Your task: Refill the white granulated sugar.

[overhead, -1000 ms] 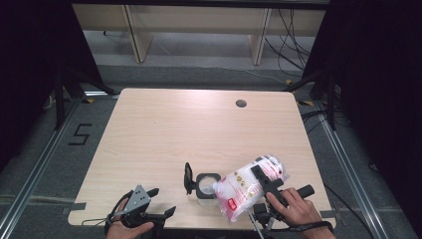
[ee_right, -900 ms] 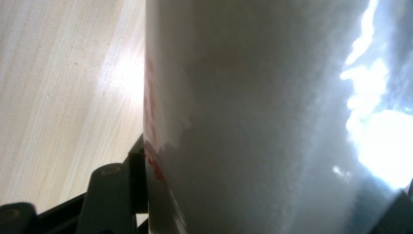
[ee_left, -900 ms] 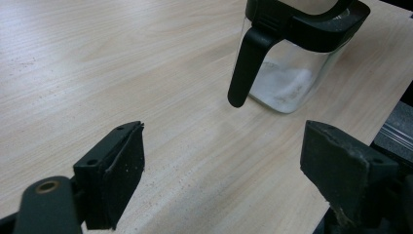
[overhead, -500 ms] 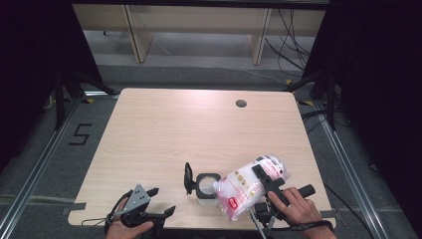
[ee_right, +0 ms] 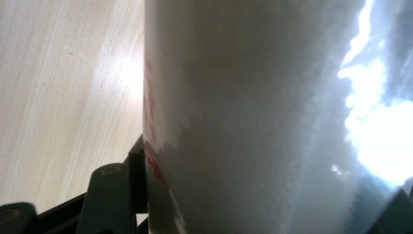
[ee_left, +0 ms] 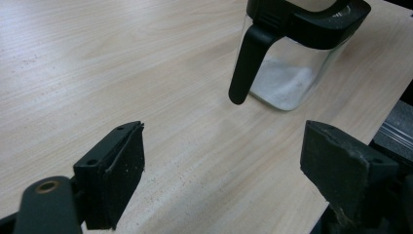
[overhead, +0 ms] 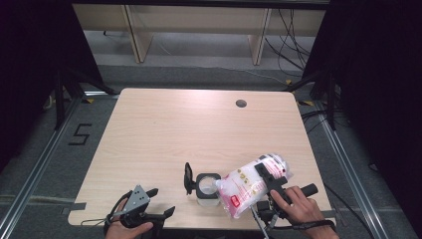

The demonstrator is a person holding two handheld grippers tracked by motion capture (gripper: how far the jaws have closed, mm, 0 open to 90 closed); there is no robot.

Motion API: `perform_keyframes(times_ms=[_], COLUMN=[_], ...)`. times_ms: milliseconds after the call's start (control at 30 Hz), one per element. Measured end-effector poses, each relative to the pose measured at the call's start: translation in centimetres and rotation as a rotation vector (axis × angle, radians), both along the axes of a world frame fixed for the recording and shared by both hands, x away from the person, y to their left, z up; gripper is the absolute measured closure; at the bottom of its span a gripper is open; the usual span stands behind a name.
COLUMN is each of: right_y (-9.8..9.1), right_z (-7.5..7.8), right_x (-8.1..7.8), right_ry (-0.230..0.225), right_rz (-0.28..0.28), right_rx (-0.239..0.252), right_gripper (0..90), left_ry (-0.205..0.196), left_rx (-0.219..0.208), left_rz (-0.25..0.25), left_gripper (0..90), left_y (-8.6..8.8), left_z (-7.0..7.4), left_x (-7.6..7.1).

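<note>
Right claw (overhead: 268, 180) clamped across the middle of a plastic bag (overhead: 251, 185) of white grains, red print on its lower part. Bag held tilted, lower end over the open mouth of a glass jar (overhead: 207, 188) just left of that claw; upper end raised toward the bench's right edge. Tilt judged deliberate: a pouring posture, with the bag's mouth brought over the jar so the contents can run down. No falling stream made out from above; too small to tell.

In the right gripper view, bag (ee_right: 272, 117) pressed tight against the lens, white grains visible through the film, one black jaw at lower left flat against the bag wall. Grip judged firm and mid-body, leaving both ends free.

Jar standing upright on the bench (overhead: 174, 129), black collar around the rim, hinged black lid (overhead: 188, 177) flipped up on the side away from the bag, so the mouth stays unobstructed. In the left gripper view, jar (ee_left: 292, 68) ahead and right of the claw, a shallow layer of white grains on its bottom, most of the volume unfilled; black handle (ee_left: 246, 63) hanging down its near side. Filling judged at an early stage.

Left claw (overhead: 158, 213) wide apart, nothing between the pads, resting low near the bench's front edge, well left of the jar. Not steadying the jar; risk noted of a nudge from the bag.
</note>
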State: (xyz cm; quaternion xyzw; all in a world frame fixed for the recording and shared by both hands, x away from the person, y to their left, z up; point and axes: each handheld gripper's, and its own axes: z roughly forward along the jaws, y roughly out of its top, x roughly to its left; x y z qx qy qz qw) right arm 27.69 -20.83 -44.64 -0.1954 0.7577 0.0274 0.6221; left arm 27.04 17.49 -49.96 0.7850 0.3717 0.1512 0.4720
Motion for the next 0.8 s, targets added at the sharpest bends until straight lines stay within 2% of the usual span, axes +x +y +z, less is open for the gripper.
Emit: perform_keyframes(times_ms=[33, 67, 100, 133, 167, 233, 367, 433, 467, 533, 633, 667, 800], right_y=[-0.03, 0.0, -0.09, 0.02, 0.19, 0.25, 0.13, -0.05, -0.09, 0.13, 0.17, 0.22, 0.15], right_z=[0.05, 0.13, -0.09, 0.04, 0.21, 0.13, 0.17, 0.01, -0.22, 0.03, -0.03, 0.0, -0.03], right_x=[-0.09, 0.03, -0.04, -0.05, -0.18, -0.03, 0.1, -0.1, -0.07, 0.01, -0.14, 0.11, 0.14], right_ry=[0.006, 0.009, 0.011, -0.003, 0.008, -0.005, -0.016, 0.002, 0.003, -0.007, 0.004, -0.016, -0.003], right_rz=[-0.016, 0.001, -0.006, 0.006, -0.006, 0.026, 0.027, -0.01, -0.007, 0.022, -0.004, 0.031, 0.018], right_rx=[0.002, -0.01, 0.017, 0.001, -0.026, -0.018, -0.021, -0.008, 0.017, -0.025, -0.025, -0.038, -0.04], right_gripper=[40.3, 40.3, 40.3, 40.3, 40.4, 40.3, 40.4, 40.4, 40.4, 40.4, 40.4, 40.4, 40.4], left_ry=[-0.001, -0.001, 0.0, 0.002, 0.002, 0.0, 0.001, 0.001, 0.002, 0.003, 0.0, 0.0, 0.001], left_rx=[-0.006, -0.022, -0.02, -0.02, -0.02, -0.022, -0.003, -0.012, -0.005, -0.003, -0.006, -0.012, -0.013], left_rz=[0.005, 0.012, 0.005, 0.005, 0.005, 0.011, 0.003, 0.005, 0.007, 0.005, 0.007, 0.004, 0.003], left_gripper=[15.9, 15.9, 15.9, 15.9, 15.9, 15.9, 15.9, 15.9, 15.9, 15.9, 15.9, 15.9, 15.9], left_y=[-0.06, -0.22, -0.19, -0.18, -0.18, -0.21, 0.0, -0.05, -0.06, -0.02, 0.0, -0.01, 0.02], left_z=[0.0, -0.07, -0.13, -0.17, -0.16, -0.07, -0.06, -0.05, -0.06, -0.09, -0.01, -0.08, -0.04], left_x=[0.04, 0.01, 0.0, -0.02, -0.01, 0.01, -0.06, 0.07, -0.02, -0.07, -0.01, -0.02, 0.05])
